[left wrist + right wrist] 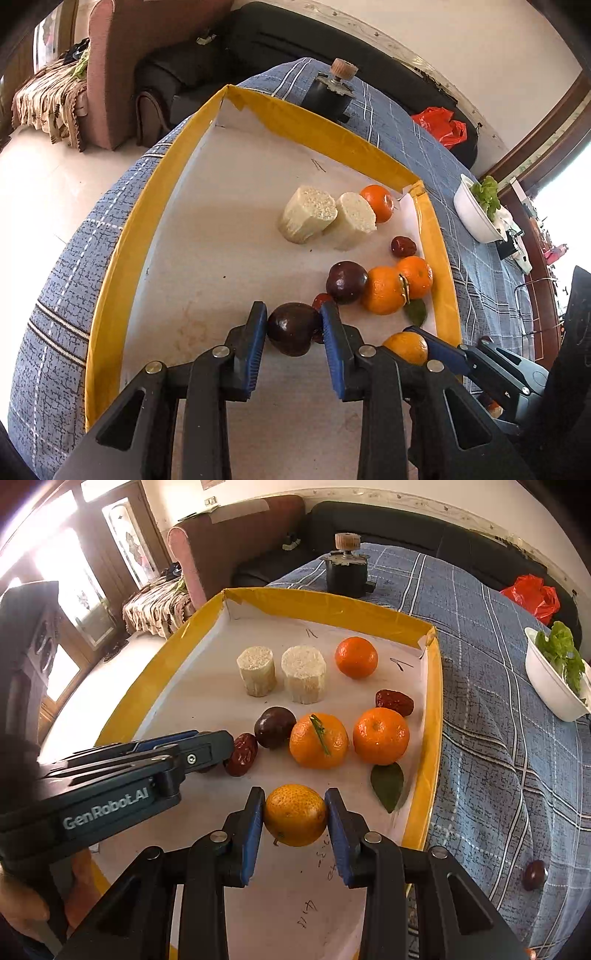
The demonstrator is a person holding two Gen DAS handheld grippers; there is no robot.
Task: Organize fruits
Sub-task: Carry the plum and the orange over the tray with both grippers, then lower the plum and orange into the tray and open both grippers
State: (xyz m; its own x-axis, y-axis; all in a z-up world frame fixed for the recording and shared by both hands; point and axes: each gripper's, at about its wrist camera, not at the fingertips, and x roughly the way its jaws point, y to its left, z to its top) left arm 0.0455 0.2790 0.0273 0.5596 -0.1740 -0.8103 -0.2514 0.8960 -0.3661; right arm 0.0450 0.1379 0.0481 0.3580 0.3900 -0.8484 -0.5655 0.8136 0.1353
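A yellow-rimmed tray [110,266] [430,716] on the blue plaid cloth holds the fruit. My left gripper [293,325] is shut on a dark purple fruit [291,328]. My right gripper [295,816] is shut on an orange [295,814], also seen in the left wrist view [408,345]. In the tray lie another dark fruit [274,726] [345,281], two oranges side by side [318,740] [380,735], a far orange [356,657] [377,203], red dates [242,754] [394,702] and two pale cut chunks [256,671] [303,674].
A green leaf [388,784] lies by the tray's right rim. A white bowl of greens [554,675] stands on the cloth at right. A dark motor-like object [347,568] stands behind the tray. A dark fruit [535,874] lies on the cloth outside the tray.
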